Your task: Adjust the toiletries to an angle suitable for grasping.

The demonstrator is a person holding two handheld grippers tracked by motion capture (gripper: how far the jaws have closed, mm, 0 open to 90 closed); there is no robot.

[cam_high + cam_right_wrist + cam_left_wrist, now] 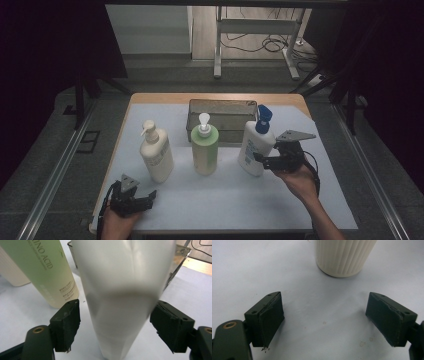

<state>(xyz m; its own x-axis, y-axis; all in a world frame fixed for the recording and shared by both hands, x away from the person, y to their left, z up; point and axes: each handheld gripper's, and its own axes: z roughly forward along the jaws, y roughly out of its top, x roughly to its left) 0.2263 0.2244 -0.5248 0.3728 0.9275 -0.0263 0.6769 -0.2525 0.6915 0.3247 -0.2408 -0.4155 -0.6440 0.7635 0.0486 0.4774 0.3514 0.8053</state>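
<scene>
White bottle with a blue cap [256, 145] stands on the white sheet [225, 200], between the spread pads of the right gripper [260, 159], which do not press it. Just beside it stands the green bottle [204, 149], then the cream bottle [156, 152]; a metal basket [222, 111] stands behind. The left gripper [145, 196] rests open, near the cream bottle.
</scene>
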